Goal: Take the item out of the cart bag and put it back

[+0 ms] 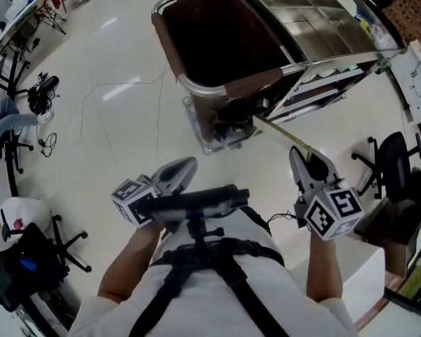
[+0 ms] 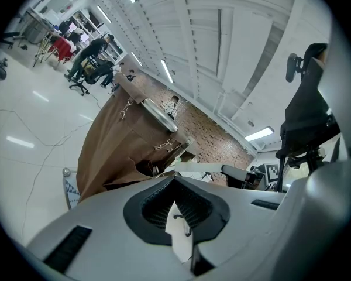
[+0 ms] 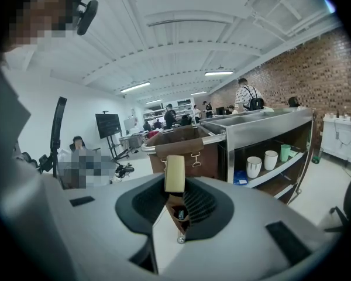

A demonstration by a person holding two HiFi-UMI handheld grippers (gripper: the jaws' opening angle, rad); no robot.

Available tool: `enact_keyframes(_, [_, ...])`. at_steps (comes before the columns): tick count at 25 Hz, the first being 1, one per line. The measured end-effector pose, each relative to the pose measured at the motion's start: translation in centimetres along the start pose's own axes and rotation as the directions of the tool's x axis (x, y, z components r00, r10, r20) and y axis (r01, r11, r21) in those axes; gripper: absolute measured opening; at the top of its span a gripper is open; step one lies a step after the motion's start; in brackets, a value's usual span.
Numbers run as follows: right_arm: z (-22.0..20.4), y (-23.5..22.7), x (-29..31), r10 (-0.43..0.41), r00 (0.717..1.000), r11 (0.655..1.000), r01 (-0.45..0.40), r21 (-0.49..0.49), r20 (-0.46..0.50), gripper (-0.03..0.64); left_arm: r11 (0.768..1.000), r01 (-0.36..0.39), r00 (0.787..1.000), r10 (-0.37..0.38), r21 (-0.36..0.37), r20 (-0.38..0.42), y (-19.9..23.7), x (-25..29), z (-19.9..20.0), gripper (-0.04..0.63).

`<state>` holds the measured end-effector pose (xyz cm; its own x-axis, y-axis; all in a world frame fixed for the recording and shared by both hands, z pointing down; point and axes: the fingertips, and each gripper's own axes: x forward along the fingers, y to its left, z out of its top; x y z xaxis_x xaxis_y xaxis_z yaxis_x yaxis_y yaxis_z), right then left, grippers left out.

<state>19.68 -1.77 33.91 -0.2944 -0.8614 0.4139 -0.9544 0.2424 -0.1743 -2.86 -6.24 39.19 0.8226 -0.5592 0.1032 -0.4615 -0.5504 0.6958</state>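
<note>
White shiny floor (image 1: 126,118) lies all around the cart bag (image 1: 251,81), and the bag's mouth stands open. Your right hand-held gripper (image 1: 303,159), in front of the bag, is clamped on a thin pale yellow strip (image 1: 281,133). The strip is outside the bag and points at its lower front. Your left hand-held gripper (image 1: 188,166), also in front of the bag, has its jaws a little apart with nothing between them. The item seems already out, so the return step is in hand. You should lift the strip above the rim, lower it into the mouth, then release.

White short-sleeved top (image 1: 288,286), black chest harness (image 1: 217,248) with black bar mount (image 1: 196,202) at its 12 o'clock – left gripper (image 1: 189,163) and right gripper (image 1: 295,154) pale grey, each with black-and-white marker cube.
</note>
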Motion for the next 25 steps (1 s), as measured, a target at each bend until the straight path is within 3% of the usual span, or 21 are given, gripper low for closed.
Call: enact_keyframes(25, [0.0,-0.2,2.9,0.03,0.999,0.999,-0.029,0.016,-0.031,0.075,1.0,-0.007,1.0,0.007,0.002,-0.015,0.8,0.5,0.5,0.0])
